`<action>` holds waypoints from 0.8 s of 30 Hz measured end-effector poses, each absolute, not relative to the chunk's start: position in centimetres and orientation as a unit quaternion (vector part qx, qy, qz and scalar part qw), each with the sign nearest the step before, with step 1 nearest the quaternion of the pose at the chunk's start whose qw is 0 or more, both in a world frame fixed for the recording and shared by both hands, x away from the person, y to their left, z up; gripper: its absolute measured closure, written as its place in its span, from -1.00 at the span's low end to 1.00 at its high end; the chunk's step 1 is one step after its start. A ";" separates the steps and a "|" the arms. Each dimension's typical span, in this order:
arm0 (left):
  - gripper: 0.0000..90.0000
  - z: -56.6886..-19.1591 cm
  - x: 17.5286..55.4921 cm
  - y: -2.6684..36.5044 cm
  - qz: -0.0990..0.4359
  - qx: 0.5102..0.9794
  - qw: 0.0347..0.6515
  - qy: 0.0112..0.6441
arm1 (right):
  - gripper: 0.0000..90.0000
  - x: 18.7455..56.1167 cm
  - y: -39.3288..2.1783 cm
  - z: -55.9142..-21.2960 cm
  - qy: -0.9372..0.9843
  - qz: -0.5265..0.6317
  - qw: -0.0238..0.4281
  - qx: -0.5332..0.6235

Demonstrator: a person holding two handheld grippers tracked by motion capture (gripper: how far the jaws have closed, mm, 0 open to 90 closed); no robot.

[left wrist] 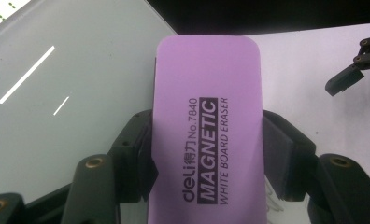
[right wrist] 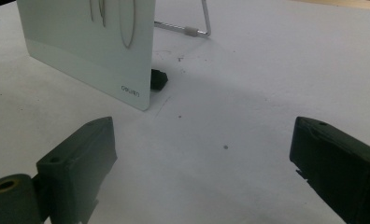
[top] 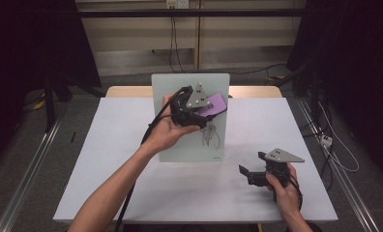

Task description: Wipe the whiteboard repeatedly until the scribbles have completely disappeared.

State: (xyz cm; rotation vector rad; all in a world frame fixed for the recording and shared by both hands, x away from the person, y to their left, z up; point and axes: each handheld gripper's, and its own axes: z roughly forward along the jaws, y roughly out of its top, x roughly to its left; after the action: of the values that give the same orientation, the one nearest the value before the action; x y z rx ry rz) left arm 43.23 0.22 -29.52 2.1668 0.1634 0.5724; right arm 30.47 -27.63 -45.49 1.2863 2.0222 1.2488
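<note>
A small whiteboard (top: 184, 135) stands upright on the white table (top: 107, 159), with dark scribbles (top: 211, 137) on its lower right. My left gripper (top: 206, 110) is shut on a purple magnetic whiteboard eraser (top: 214, 104), held against the board's upper right. In the left gripper view the eraser (left wrist: 206, 130) sits clamped between both pads, the board (left wrist: 71, 107) behind it at left. My right gripper (top: 250, 166) rests low near the table's right front, open with nothing between its jaws. The right gripper view shows the board's lower corner (right wrist: 103, 60) with pen lines and its wire stand (right wrist: 192, 28).
A small black piece (right wrist: 158, 79) lies at the foot of the board. A wooden edge (top: 126, 91) shows behind the table. Cables hang on the back wall and trail along the floor at right. Dark curtains flank both sides.
</note>
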 end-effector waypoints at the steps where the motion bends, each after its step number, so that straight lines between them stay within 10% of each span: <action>1: -0.09 -29.5 43.3 0.2 0.227 0.870 0.433 0.066 | -0.84 30.5 -27.6 -45.5 0.731 0.451 0.218 0.464; 24: -0.09 -32.2 42.2 -1.2 0.209 0.889 0.405 0.053 | -0.83 30.4 -27.6 -45.5 0.733 0.453 0.212 0.461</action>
State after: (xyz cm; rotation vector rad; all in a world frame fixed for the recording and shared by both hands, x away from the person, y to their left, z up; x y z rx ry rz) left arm 42.19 -1.23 -32.24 2.2428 0.1333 0.5265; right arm 30.40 -27.57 -45.48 1.2812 2.0360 1.2583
